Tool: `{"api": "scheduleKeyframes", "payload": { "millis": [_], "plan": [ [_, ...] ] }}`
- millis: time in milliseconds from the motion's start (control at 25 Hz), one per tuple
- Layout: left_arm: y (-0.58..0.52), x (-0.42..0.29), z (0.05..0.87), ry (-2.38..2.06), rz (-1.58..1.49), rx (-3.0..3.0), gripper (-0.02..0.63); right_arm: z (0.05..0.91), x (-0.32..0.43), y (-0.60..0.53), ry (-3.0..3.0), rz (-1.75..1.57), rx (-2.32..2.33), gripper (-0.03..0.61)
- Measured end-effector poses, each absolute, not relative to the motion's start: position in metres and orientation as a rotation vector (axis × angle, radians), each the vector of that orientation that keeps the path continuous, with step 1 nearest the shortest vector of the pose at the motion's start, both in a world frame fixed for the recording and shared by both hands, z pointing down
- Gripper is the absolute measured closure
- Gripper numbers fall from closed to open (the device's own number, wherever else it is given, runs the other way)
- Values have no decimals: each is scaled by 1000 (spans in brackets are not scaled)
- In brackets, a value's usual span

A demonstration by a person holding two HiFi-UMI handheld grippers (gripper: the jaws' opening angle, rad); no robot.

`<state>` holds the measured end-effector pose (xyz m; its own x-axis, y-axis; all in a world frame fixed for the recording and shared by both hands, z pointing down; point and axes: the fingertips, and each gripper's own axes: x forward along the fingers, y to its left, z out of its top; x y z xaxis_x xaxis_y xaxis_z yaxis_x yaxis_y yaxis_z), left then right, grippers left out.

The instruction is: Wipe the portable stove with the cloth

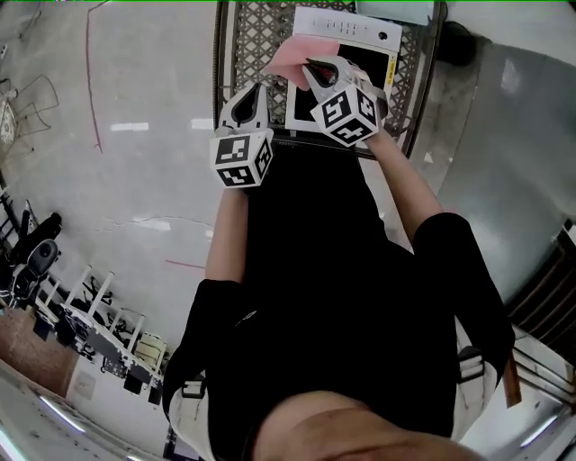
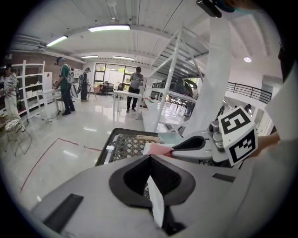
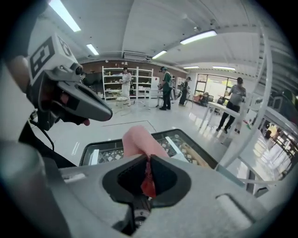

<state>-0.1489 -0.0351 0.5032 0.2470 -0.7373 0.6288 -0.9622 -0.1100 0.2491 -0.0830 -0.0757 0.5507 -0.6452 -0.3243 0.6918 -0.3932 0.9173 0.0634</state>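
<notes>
We have the right gripper [image 1: 317,65] clamped tight on the pink cloth [image 1: 292,56], hanging it over the portable stove [image 1: 355,27] on the mesh table [image 1: 252,36]; left gripper [image 1: 253,90] alongside, jaws together

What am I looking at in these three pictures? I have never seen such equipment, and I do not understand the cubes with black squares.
There is no robot: a person in black holds a hand tool with two jaws in each hand. The marker cubes are parts of these tools. The head view looks down from the person's head; each gripper view looks along its own jaws. The right gripper has its jaws shut on a pink cloth. The left gripper is shut on a thin white strip, which I cannot identify. Below stands a table with a mesh top; on it lies a white and black appliance, probably the stove.
</notes>
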Motion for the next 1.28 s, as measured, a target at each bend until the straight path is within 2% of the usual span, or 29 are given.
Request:
{"api": "scheduleKeyframes", "payload": {
  "millis": [320,600,1280],
  "plan": [
    [-5,-188,506,-1631,418,1819,614,614,-124,-17,-2219,102,236,555],
    [0,-191,508,-1637,405,1804,615,638,-114,0,-2151,105,195,555],
    [-16,-156,510,-1528,462,1904,614,638,-72,-5,-2119,169,310,554]
  ]
}}
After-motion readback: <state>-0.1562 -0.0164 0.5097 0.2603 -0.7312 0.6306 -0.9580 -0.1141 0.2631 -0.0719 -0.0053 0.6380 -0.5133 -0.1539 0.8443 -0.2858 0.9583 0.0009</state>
